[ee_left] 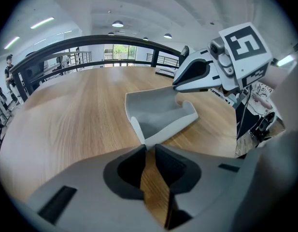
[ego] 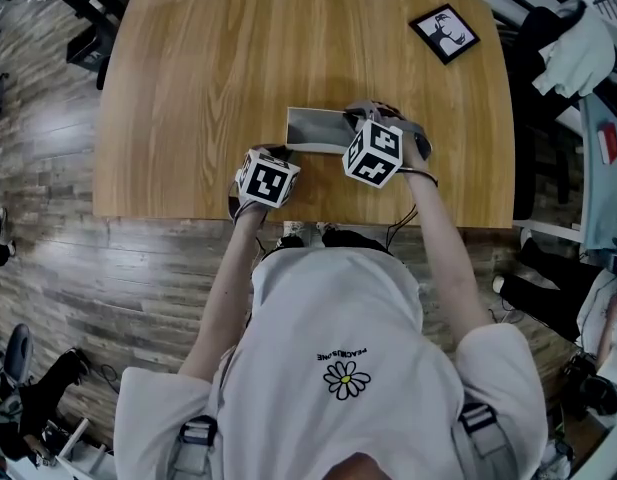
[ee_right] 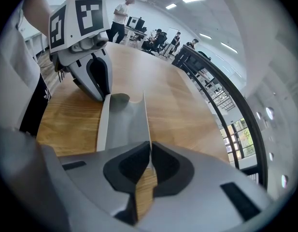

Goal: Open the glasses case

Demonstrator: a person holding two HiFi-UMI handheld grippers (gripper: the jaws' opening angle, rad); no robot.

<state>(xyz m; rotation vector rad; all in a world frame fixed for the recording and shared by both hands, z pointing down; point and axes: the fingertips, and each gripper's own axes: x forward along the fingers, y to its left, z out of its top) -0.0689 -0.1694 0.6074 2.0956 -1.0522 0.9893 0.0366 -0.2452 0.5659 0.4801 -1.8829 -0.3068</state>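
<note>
Grey glasses case (ego: 314, 128) on table (ego: 203, 68) (near edge), left gripper (ego: 278, 154), right gripper (ego: 362, 114) beside it

Smooth matt grey glasses case (ego: 316, 128), satin wood-grain table (ego: 218, 78), matt grey plastic left tool (ee_left: 148, 149) and right tool (ee_right: 149, 146)

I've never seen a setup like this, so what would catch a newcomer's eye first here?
The left tool and right tool, each topped by a cube of bold black-and-white squares, pinch a grey glasses case at the near edge of the wooden table: the left at its end, the right on a thin upright wall. A black-framed picture lies at the table's far right corner.
</note>
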